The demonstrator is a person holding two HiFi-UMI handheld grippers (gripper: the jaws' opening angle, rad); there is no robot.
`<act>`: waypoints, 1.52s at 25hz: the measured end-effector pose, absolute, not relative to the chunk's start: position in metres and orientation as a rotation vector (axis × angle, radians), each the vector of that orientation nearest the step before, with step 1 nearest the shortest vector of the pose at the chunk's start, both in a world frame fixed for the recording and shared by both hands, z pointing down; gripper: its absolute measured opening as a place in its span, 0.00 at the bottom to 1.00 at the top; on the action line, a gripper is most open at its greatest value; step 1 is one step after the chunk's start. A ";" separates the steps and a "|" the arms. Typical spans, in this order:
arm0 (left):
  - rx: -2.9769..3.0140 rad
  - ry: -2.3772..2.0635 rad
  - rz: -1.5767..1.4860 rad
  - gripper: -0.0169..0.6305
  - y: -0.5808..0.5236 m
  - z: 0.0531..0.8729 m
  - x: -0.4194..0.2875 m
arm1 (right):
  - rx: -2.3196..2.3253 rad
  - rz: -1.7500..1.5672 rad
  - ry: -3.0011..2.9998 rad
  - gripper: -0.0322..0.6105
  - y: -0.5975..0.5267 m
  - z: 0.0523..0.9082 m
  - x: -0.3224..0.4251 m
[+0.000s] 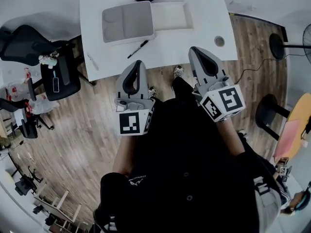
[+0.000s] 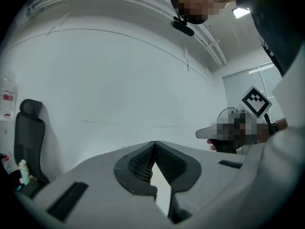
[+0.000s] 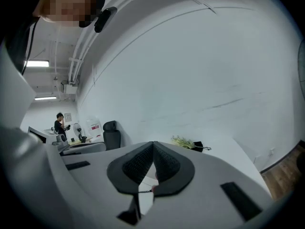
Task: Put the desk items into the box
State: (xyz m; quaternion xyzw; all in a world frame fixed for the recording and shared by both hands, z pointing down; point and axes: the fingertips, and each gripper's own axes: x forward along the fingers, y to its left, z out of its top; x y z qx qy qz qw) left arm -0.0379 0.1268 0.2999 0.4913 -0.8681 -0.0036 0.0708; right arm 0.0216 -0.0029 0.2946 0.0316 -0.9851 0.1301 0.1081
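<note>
Left hand-held gripper [image 1: 138,63] and right hand-held gripper [image 1: 193,50]: two, side by side before the person's torso, pointing roughly level toward the table [image 1: 206,13]. Both have jaws together, nothing between. On the table: one black pen [image 1: 138,49] near the front edge, one grey box [image 1: 127,22] behind it, and one white tray [image 1: 170,16] just beside the box.

The head view looks steeply down from above the person. The table [image 1: 97,38] lies at the top of the picture, with the left gripper [image 1: 138,63] and right gripper [image 1: 194,50] at its near edge. Each gripper view sits close behind its own fingers [image 2: 138,163], facing nearly level at a white wall [image 2: 119,80]. Head and left gripper views share the black chair [image 2: 26,132] off the table's left edge. Head and right gripper views share the plant [image 3: 183,142] at its far edge.
</note>
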 end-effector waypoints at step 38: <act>1.409 -2.297 0.467 0.04 0.111 0.472 -0.126 | 0.088 0.401 -2.680 0.05 -0.030 0.363 -0.045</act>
